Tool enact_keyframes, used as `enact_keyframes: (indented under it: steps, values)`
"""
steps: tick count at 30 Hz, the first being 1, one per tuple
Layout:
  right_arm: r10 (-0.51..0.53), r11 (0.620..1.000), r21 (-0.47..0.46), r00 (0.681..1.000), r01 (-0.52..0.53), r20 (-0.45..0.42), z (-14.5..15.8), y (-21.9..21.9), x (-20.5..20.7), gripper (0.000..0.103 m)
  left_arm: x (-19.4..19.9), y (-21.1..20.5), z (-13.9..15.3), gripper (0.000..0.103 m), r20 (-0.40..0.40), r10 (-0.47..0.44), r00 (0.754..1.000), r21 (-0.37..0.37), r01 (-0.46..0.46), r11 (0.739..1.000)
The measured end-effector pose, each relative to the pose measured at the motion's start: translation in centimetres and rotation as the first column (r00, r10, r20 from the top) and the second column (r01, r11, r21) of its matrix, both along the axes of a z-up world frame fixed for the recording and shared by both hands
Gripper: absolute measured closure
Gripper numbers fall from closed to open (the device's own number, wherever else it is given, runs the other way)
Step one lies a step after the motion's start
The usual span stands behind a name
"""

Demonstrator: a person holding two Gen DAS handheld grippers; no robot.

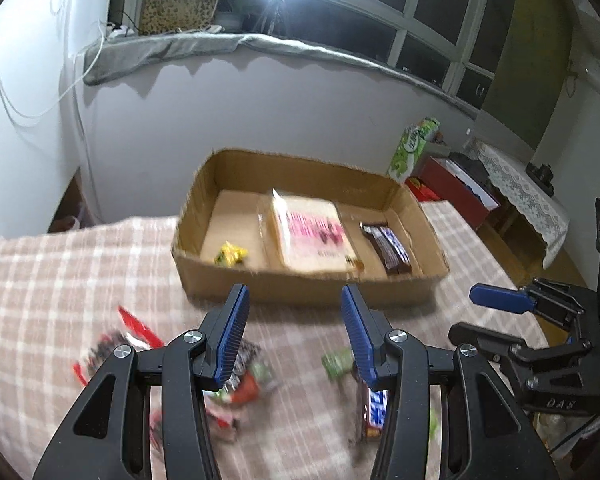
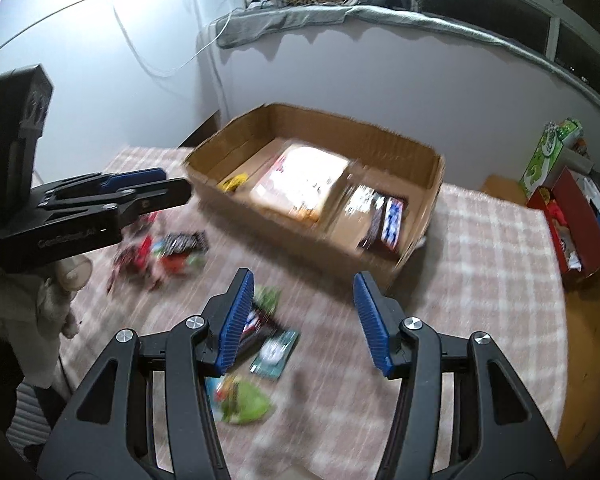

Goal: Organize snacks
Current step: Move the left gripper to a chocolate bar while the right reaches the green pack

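Both tools hang empty above loose snacks, with the sorting box half filled.

The shallow brown cardboard box [image 1: 400, 200] stands on the counter with the pink-and-white checked cloth [image 1: 60, 280]. Inside it a small yellow packet [image 1: 230, 255], a flat pale pack with pink print [image 1: 312, 236] and dark brown bars with blue-white lettering [image 1: 388, 246] lie side by side, probably so that each kind keeps its own row. The left tool [image 1: 296, 330] and the right tool [image 2: 304, 320] both have their jaws apart with nothing between them. Below them a red-and-black wrapper heap [image 2: 160, 252], green packets [image 2: 244, 402] and one more brown bar [image 1: 374, 408] wait unsorted. The print is too blurred to read; only "DAS" on the right tool's body is legible.
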State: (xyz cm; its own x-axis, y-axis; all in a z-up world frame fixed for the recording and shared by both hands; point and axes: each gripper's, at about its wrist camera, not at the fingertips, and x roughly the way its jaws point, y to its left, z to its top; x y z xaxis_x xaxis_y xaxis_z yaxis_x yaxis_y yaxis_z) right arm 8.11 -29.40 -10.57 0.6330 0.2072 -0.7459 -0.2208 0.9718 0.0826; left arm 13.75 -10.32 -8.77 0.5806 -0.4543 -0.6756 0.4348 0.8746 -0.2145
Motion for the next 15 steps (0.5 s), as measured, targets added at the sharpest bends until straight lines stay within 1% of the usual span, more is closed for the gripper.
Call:
enact_keyframes:
  steps: [6, 15]
  values:
    - [0.031, 0.999, 0.008, 0.998, -0.031, -0.045, -2.3, 1.2, -2.6, 0.049, -1.8, -0.1, -1.8, 0.057, -0.045, -0.027, 0.999, -0.017, 0.026, 1.0]
    - [0.073, 0.997, -0.003, 0.992, -0.074, -0.103, -5.6, 3.1, -4.7, 0.049, -3.4, -0.2, -4.0, 0.057, -0.104, -0.049, 0.993, -0.035, 0.046, 0.998]
